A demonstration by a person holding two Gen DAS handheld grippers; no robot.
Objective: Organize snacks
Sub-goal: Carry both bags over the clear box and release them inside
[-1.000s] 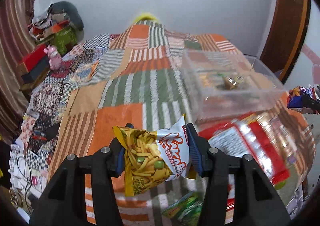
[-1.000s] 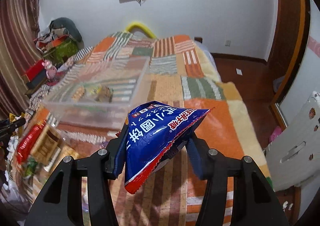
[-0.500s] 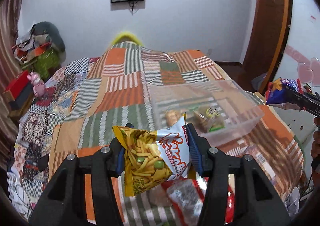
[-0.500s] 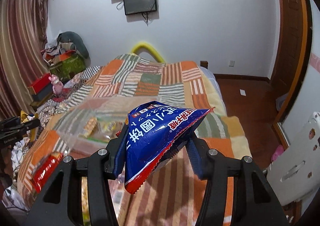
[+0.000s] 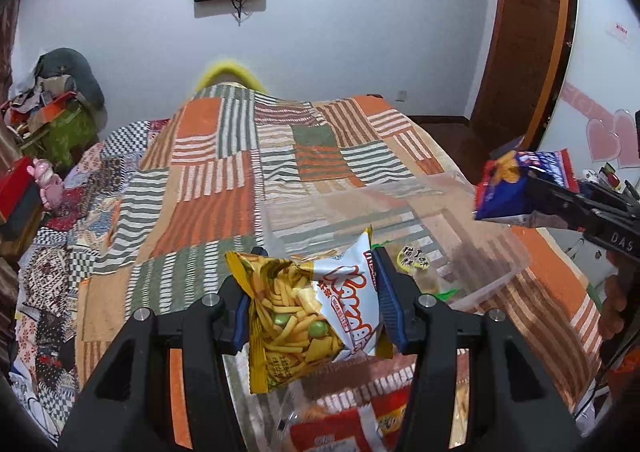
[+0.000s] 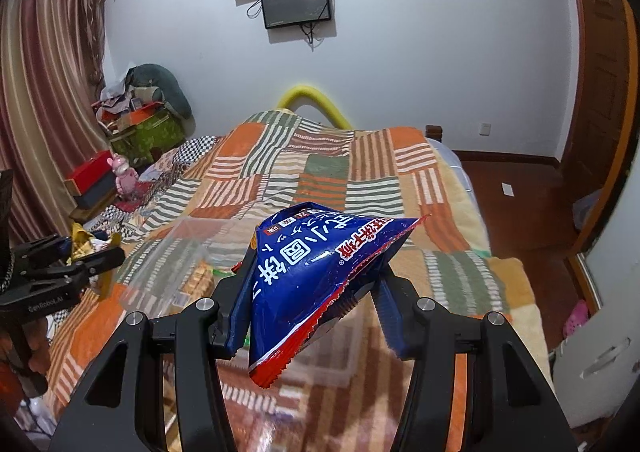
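Snack bags, one in each grip: my left gripper [image 5: 316, 308] clamps the yellow chip bag [image 5: 308, 316], my right gripper [image 6: 312, 292] pinches the blue packet [image 6: 316, 276], both above the clear bin [image 5: 472, 252] on the bed's near edge. Light, crinkly, slippery film; contents crush easily, so hold mid-body, gently.

The open top of the clear plastic bin [image 5: 492, 276] on the patchwork orange, green and white striped blanket [image 5: 224, 188] is left unobstructed from above; small wrapped snacks [image 5: 414, 258] are seen on its floor. Wide bare blanket is found beyond and left of it. Near the bin's front wall, passage is narrowed by a red-and-white snack packet [image 5: 344, 432]. The left bed edge is crowded by a red box [image 6: 90, 172] and a pink toy figure [image 6: 124, 172].
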